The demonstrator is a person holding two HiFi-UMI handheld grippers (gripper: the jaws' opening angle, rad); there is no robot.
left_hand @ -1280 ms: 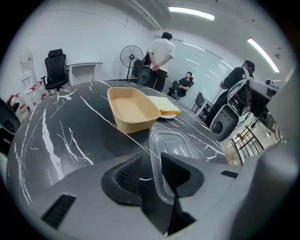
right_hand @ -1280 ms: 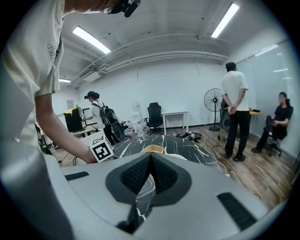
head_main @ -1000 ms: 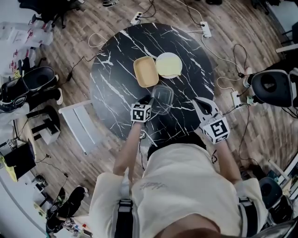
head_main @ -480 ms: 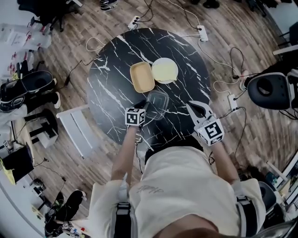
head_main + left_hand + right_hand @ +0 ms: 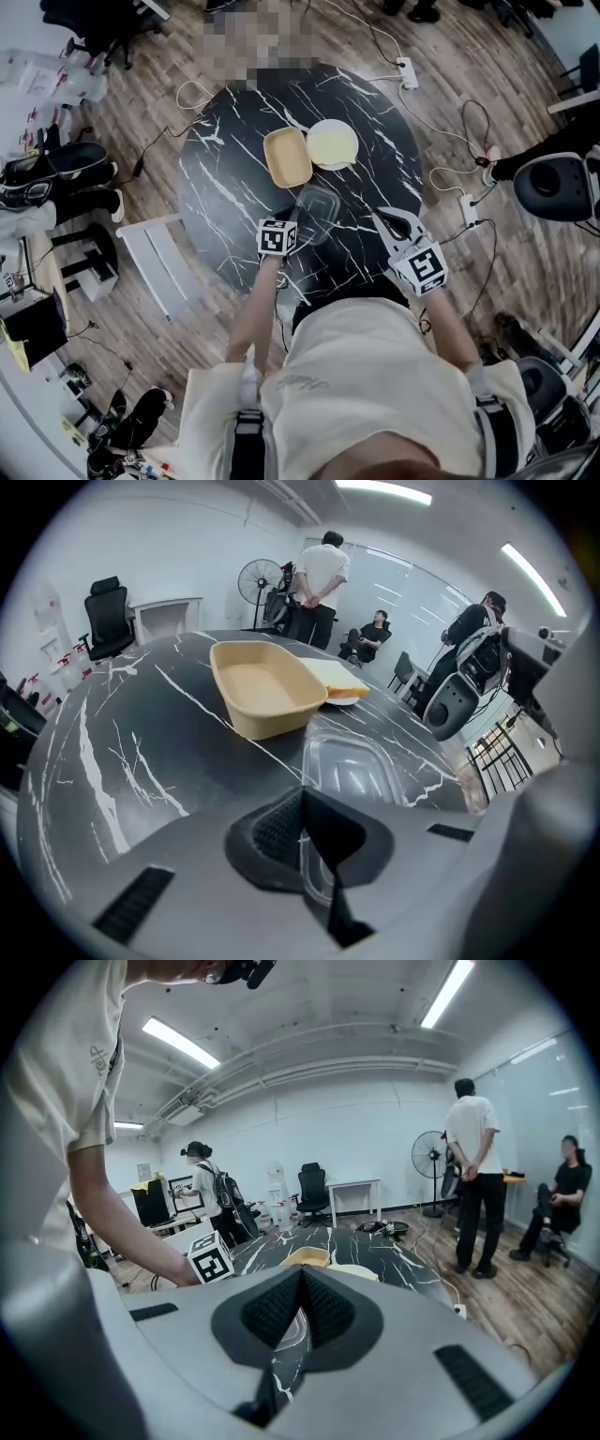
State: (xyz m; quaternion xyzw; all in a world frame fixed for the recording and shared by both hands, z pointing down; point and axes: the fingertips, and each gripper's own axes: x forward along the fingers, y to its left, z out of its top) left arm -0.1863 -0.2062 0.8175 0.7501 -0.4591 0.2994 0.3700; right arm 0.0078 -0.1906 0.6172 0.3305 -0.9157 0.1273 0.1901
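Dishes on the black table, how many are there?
3: a tan tub mid-table, a pale round plate beside it, a clear container in the left gripper. None seem hidden.

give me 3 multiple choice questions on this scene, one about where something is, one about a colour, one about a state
1. Where is the tan tub?
A on the floor
B on the marble table, beside the pale round plate
C on a chair

2. What colour is the tabletop?
A black with white veins
B plain white
C wood brown

3. What state is the left gripper in?
A open above the tub
B out of view
C shut on the rim of the clear plastic container

Answers:
1 B: the head view shows the tub and plate side by side on the table.
2 A: the top is dark marble with pale veins.
3 C: the left gripper view shows its jaws closed on the clear rim.
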